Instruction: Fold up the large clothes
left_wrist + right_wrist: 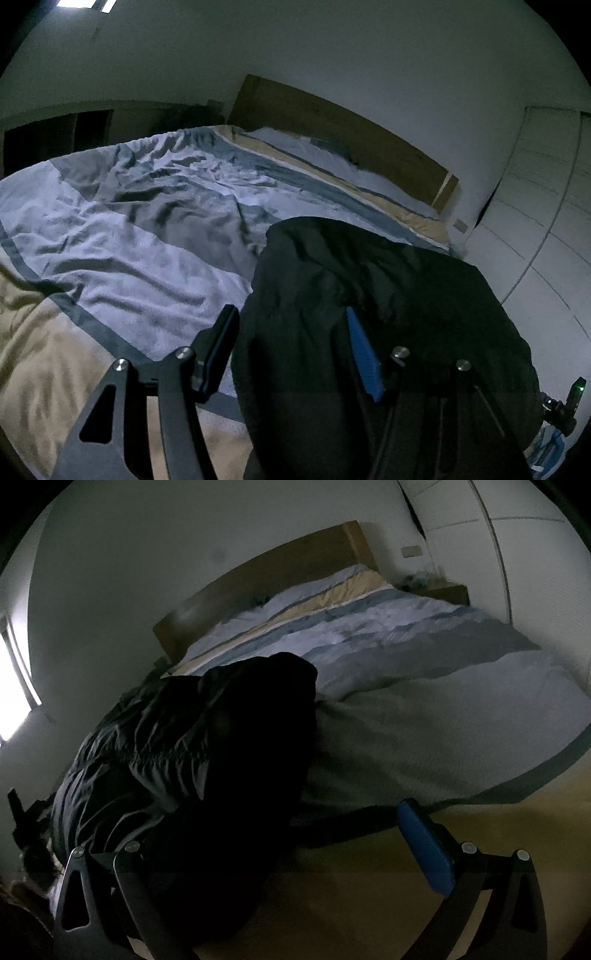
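A large dark jacket (369, 295) lies on the bed, bunched into a thick bundle. My left gripper (291, 332) is open, its fingers wide apart around the jacket's near edge; the blue pad (364, 354) rests against the dark cloth. In the right wrist view the same jacket (207, 746) fills the lower left. My right gripper (273, 834) is open too; its left finger is hidden behind the cloth and its blue pad (424, 845) stands free over the bedding.
The bed carries a rumpled duvet (140, 221) with pale blue, grey and tan stripes. A wooden headboard (332, 136) and pillows (317, 155) stand at the far end. White wardrobe doors (539, 221) line the right. The room is dim.
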Tool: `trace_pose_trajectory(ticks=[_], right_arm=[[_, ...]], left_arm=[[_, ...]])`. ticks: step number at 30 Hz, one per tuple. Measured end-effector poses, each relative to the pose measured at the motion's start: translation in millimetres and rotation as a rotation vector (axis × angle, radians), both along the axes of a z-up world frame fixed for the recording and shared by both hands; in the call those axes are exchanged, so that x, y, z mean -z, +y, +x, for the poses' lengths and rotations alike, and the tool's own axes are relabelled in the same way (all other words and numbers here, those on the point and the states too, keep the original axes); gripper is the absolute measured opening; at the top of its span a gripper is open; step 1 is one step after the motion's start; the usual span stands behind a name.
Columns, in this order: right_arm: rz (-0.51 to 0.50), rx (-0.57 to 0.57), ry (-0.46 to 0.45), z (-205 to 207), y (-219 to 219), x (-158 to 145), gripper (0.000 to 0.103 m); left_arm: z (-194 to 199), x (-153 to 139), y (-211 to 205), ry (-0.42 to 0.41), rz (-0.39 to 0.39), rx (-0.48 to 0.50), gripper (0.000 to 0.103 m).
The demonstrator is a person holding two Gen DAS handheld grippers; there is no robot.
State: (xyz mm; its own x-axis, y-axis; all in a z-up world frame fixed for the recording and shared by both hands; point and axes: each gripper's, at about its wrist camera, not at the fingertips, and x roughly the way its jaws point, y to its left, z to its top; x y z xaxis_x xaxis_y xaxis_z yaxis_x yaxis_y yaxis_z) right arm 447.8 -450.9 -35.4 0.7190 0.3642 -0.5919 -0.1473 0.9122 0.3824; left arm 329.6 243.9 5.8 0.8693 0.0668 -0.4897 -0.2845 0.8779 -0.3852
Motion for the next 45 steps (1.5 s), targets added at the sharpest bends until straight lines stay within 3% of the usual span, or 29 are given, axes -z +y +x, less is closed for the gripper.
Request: trace_pose_trajectory(ticks=[9,17,20,23,24,25,31,38,45], right_arm=[[0.008,0.036,0.012,-33.9,22.1,-41.8,0.103],[0.017,0.032,0.023,-105.7,70.1,-91.0,0.103],[-0.036,0.024,0.024,-132.5,92.2,-103.5,0.103],[-0.068,0.013,0.021,-158.3,111.1,-110.4,0.103],[-0.076,0.012,0.015,-167.0,116.7,-112.8,0.103],[-0.088,0.013,0.008,-175.5,122.2,-115.5,0.103],[-0.181,-0.002,-0.053,-218.4,158.1,-126.7,0.103],[-0.24,-0.003,-0.118,-253.9,180.4,-134.2,0.103],[-0.238,0.022,-0.118,-274.3,176.3,-129.9,0.103]], left_arm=[[-36.6,-25.4,3.1,0.065,-0.024,-0.047,0.057],[-113.5,-97.6,-36.9,0.053,0.065,0.028,0.058],[-143.8,-111.9,-56.0,0.046,0.076,0.052,0.058],[-167.4,-116.5,-75.7,0.056,0.096,0.062,0.061],[-173.2,-116.4,-83.3,0.068,0.114,0.062,0.073],[-180.0,-116.1,-92.6,0.077,0.137,0.059,0.078],[-210.6,-112.7,-152.9,0.118,0.249,0.082,0.078],[-239.8,-116.4,-213.4,0.088,0.379,0.079,0.078],[-257.8,-126.0,-243.3,0.052,0.42,0.085,0.078]])
